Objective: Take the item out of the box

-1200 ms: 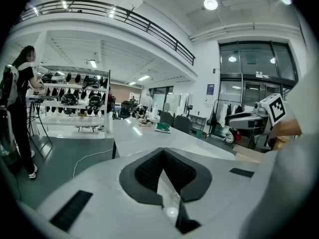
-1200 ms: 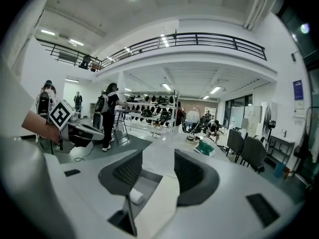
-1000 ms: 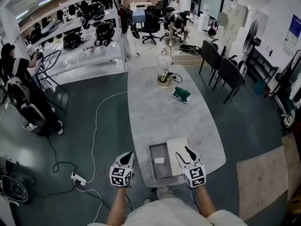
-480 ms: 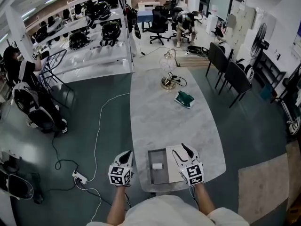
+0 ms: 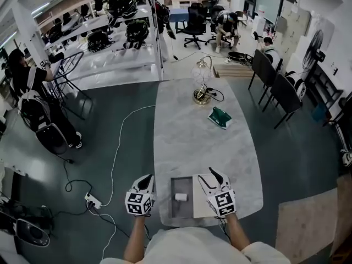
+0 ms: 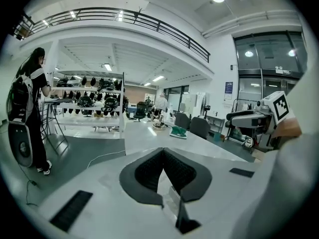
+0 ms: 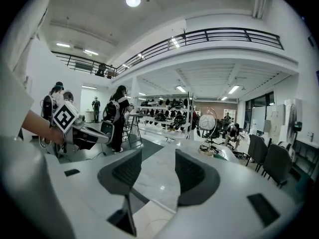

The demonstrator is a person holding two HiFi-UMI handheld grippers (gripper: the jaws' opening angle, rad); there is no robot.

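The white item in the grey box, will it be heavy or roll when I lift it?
The white item looks tiny beside its box, so it is probably light. Its outline seems blocky, not round, so rolling is unlikely, though detail is scant. Lying loose on the flat box floor, it may slide if nudged.

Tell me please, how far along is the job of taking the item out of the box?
Done: the box is open, and what seems to be its lid lies at its right. In hand: nothing; the left gripper is shut and empty, and the right gripper is open above the lid. Left: the small white item lies inside the box, not yet grasped.
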